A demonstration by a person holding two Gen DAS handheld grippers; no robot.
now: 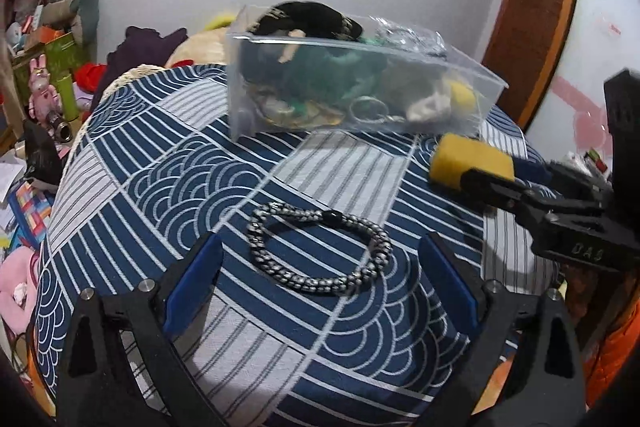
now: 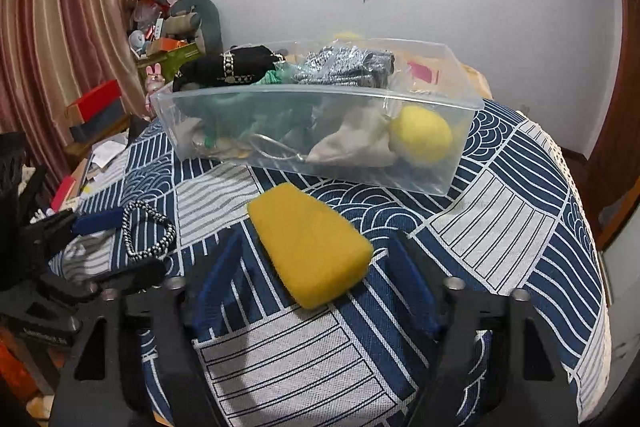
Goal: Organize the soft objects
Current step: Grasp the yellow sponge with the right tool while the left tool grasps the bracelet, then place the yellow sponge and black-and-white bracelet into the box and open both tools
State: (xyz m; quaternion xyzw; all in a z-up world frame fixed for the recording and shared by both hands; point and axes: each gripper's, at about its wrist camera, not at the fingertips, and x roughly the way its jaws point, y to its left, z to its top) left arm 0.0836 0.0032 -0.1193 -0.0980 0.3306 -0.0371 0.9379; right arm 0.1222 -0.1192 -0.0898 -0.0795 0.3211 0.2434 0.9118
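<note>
Your right claw (image 2: 312,267) is spread wide, with the yellow sponge (image 2: 310,245) lying between its fingers on the bench (image 2: 500,227), not yet pinched. Your left claw (image 1: 320,267) is also spread, on both sides of the braided bracelet (image 1: 320,255). The clear bin (image 2: 312,131) stands just behind and is already quite full. If you close off-centre, the sponge may twist and slip out. The bracelet lies flat, so your fingers may catch the patterned cloth (image 1: 160,167) instead.
</note>
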